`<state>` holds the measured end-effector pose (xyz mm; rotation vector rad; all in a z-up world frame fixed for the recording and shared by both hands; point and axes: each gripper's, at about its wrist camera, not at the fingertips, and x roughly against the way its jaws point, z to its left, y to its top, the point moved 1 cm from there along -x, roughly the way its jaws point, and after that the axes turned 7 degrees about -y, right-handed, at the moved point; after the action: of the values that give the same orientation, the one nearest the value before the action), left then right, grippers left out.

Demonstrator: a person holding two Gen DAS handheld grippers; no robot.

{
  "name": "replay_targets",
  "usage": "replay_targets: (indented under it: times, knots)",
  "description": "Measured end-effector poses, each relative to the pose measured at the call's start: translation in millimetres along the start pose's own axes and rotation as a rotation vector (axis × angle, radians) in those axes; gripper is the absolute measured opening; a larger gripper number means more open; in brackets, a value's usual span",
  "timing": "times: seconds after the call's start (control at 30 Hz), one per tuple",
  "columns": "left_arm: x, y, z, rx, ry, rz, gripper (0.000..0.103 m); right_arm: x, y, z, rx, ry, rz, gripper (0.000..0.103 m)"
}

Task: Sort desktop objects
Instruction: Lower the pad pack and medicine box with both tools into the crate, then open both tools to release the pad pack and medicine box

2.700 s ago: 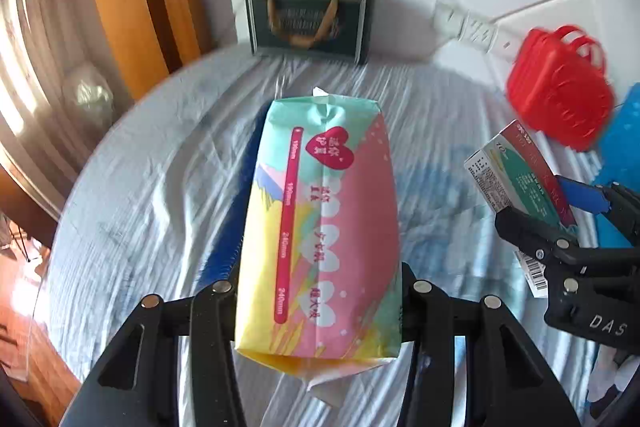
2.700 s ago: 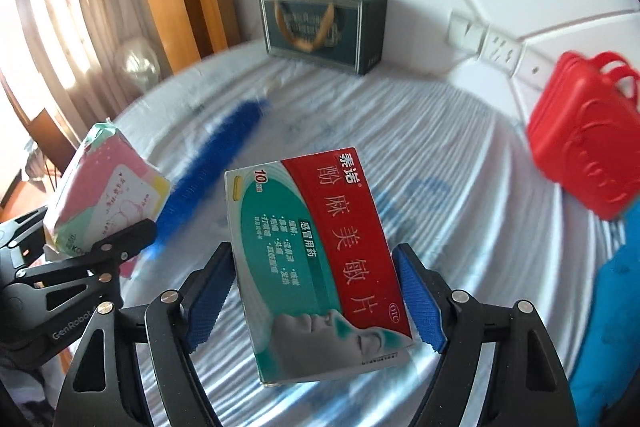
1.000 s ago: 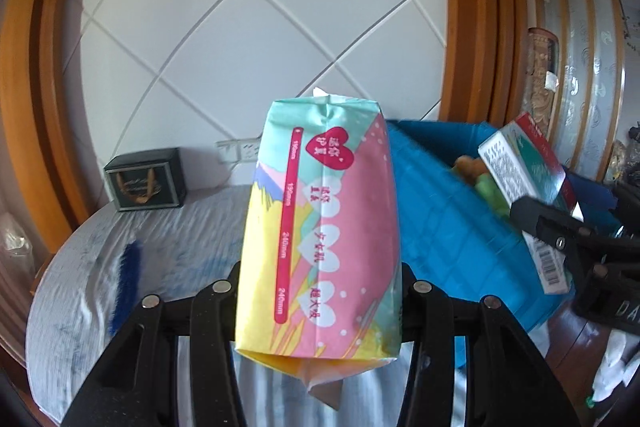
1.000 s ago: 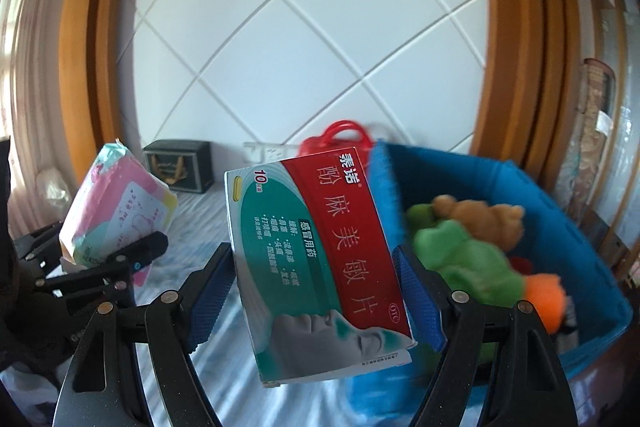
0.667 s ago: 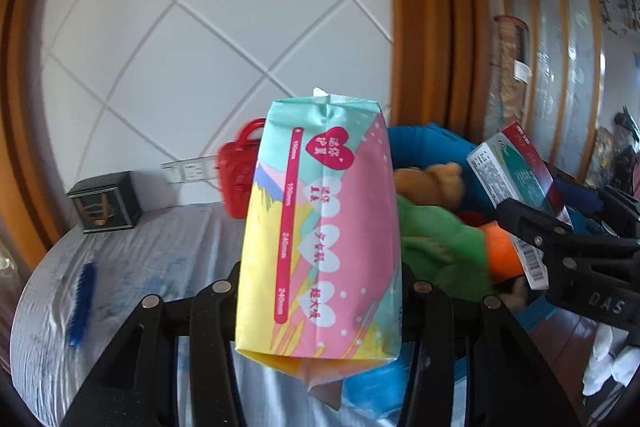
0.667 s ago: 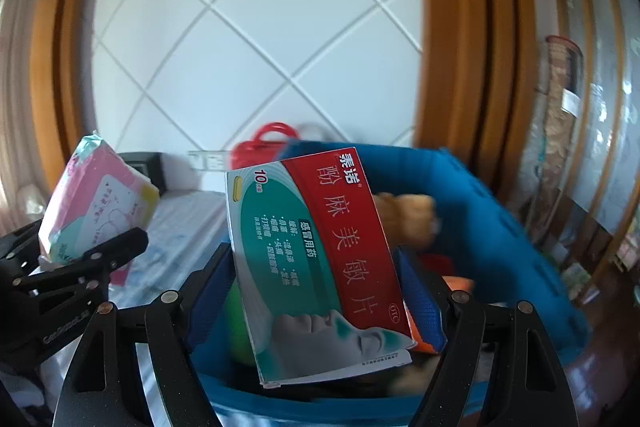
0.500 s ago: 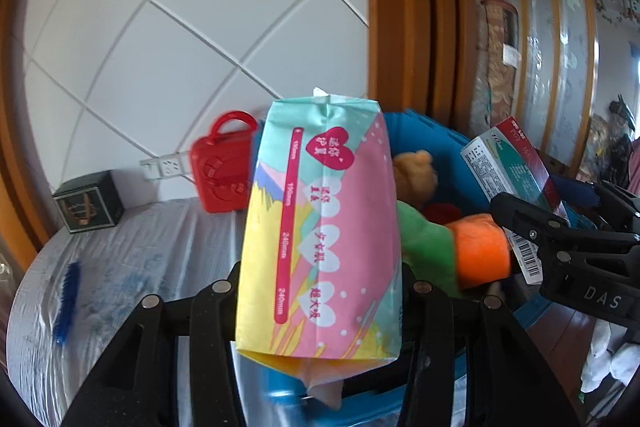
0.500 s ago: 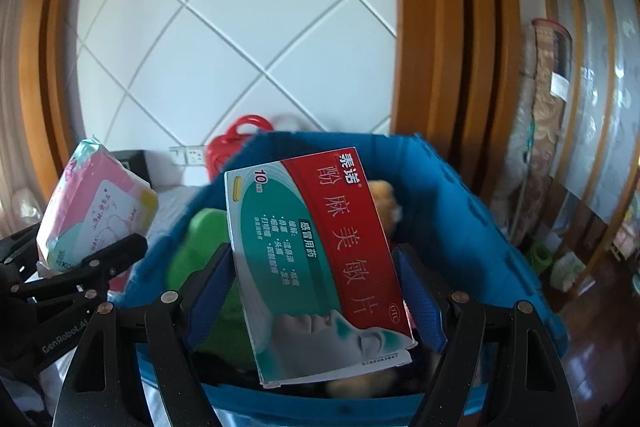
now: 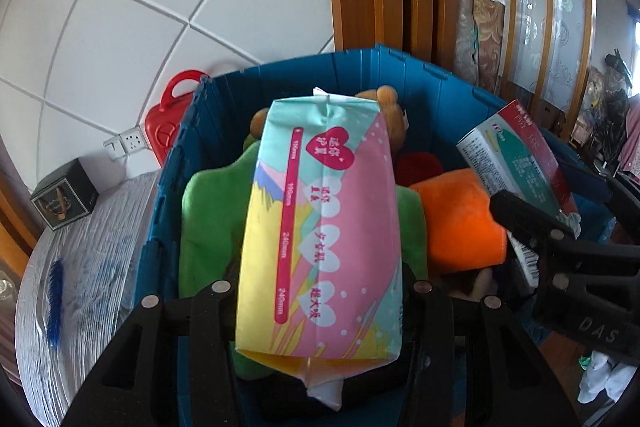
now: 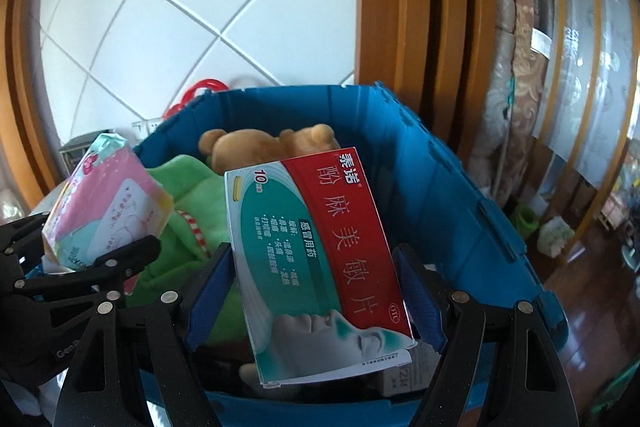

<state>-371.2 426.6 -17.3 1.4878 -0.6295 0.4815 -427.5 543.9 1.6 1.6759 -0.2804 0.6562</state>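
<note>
- Pad pack [image 9: 320,227]: pink/teal soft pack, clamped between the fingers of the left gripper [image 9: 320,291], long axis pointing away from the camera. It hangs over the open blue bin [image 9: 360,75], above the toys.
- Same pack shows in the right wrist view at far left [image 10: 106,211], black left fingers pinching its lower end.
- Medicine box [image 10: 316,263]: red/teal/white carton, pinched by the blue pads [image 10: 420,307] of the right gripper [image 10: 316,303], tilted with its top leaning left. Held over the bin's near edge [image 10: 320,407].
- From the left wrist view the box [image 9: 516,163] sits at the right side, over the bin's right half, well apart from the pack.
- Bin contents: green plush [image 9: 208,227] under the pack, orange plush [image 9: 460,219] to its right, brown teddy [image 10: 272,147] toward the back wall, a red piece [image 9: 420,167] between them.
- Outside the bin, left: red basket [image 9: 168,123] against the tiled wall, wall socket [image 9: 128,143] beside it, dark gift box [image 9: 64,199] on the grey cloth [image 9: 96,267], blue brush [image 9: 55,299] lying on the cloth.
</note>
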Motion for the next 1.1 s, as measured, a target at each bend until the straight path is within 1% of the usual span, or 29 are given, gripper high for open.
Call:
replay_targets:
  times: [0.07,0.17,0.23,0.53,0.67,0.7,0.73,0.77,0.8,0.9,0.93,0.97,1.0,1.1]
  knots:
    - [-1.1,-2.8,2.7,0.0,0.002,0.002,0.047,-2.3,-1.0,-2.3,-0.006,-0.006,0.007,0.08]
    - [-1.1,-3.9,2.8,0.004,0.003,-0.001,0.054,-7.9,-3.1,-3.0,-0.003,-0.011,0.021,0.08]
    - [-1.0,-4.4,2.7,0.006,0.009,-0.003,0.069,-10.2,-5.8,-1.8,0.002,-0.01,0.031,0.08]
    - [6.7,-8.1,1.5,0.029,0.017,-0.02,0.069,-22.4,-10.8,-3.9,0.027,-0.019,0.049,0.08]
    - [16.4,-12.0,0.5,0.038,0.018,-0.04,0.069,-21.3,-12.0,-8.2,0.022,0.01,0.044,0.08]
    - [18.7,-12.7,0.0,0.04,0.02,-0.042,0.069,-19.5,-11.9,-9.0,0.021,0.016,0.042,0.081]
    - [21.8,-12.9,-0.6,0.044,0.023,-0.046,0.069,-17.1,-11.6,-9.7,0.02,0.021,0.037,0.085]
    - [27.1,-14.3,-0.8,0.05,0.021,-0.053,0.069,-13.7,-11.2,-10.4,0.021,0.022,0.029,0.088]
    - [30.4,-14.9,-0.5,0.056,0.02,-0.058,0.07,-7.2,-11.2,-10.9,0.023,0.018,0.017,0.093]
    - [45.4,-18.5,1.1,0.085,0.024,-0.073,0.069,13.3,-11.7,-10.2,0.029,0.013,-0.013,0.096]
    - [50.5,-19.3,2.1,0.092,0.025,-0.076,0.069,20.3,-11.8,-9.6,0.028,0.01,-0.022,0.101]
    - [56.4,-20.3,3.1,0.096,0.019,-0.082,0.069,30.3,-12.0,-8.4,0.033,0.004,-0.032,0.103]
    - [60.8,-21.0,3.7,0.096,0.01,-0.088,0.069,37.9,-12.2,-7.2,0.038,-0.003,-0.04,0.103]
    - [78.7,-24.7,4.9,0.082,-0.051,-0.115,0.07,57.9,-13.4,-2.3,0.044,-0.032,-0.055,0.103]
